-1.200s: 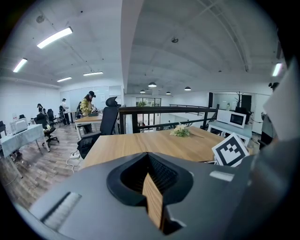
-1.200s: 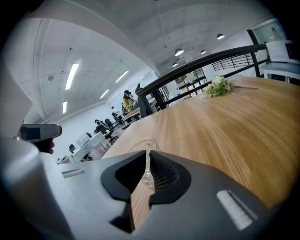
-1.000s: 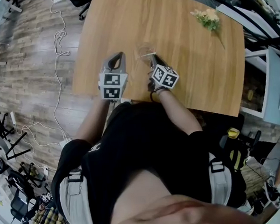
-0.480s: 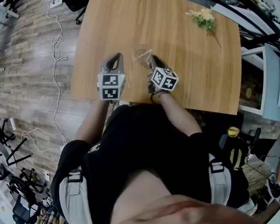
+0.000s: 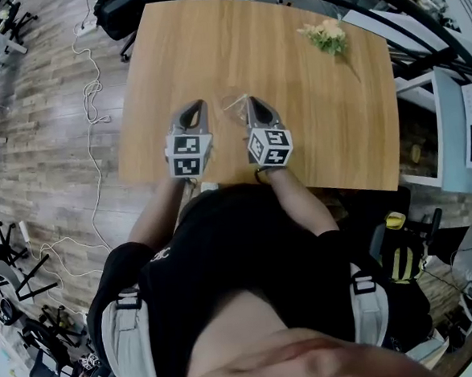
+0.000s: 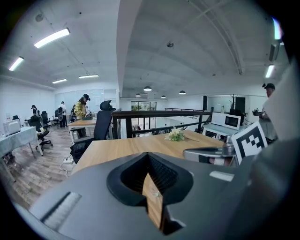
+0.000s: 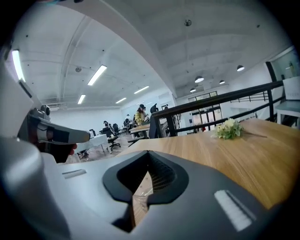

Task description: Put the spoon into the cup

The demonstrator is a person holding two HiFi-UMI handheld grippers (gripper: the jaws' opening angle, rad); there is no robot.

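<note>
While its jaws are pressed together on nothing, the left gripper [image 5: 196, 107] points away from the person over the near part of the table [image 5: 312, 130]. The right gripper [image 5: 254, 106] is equally closed and empty, and only a sliver of wood shows through each pair of jaws. They lie side by side and apart, their tips flanking the cup [image 5: 232, 105] without touching it — a parked pose, I judge, not a grasp. The cup is small and clear, hard to pick out against the wood, and stands just beyond and between the tips. A thin pale line at its rim looks like the spoon [image 5: 242, 99], apparently leaning in the cup, though it is too small to be sure. If so, the placing seems done. A sprig of flowers [image 5: 326, 34] lies well off near the far right corner.
</note>
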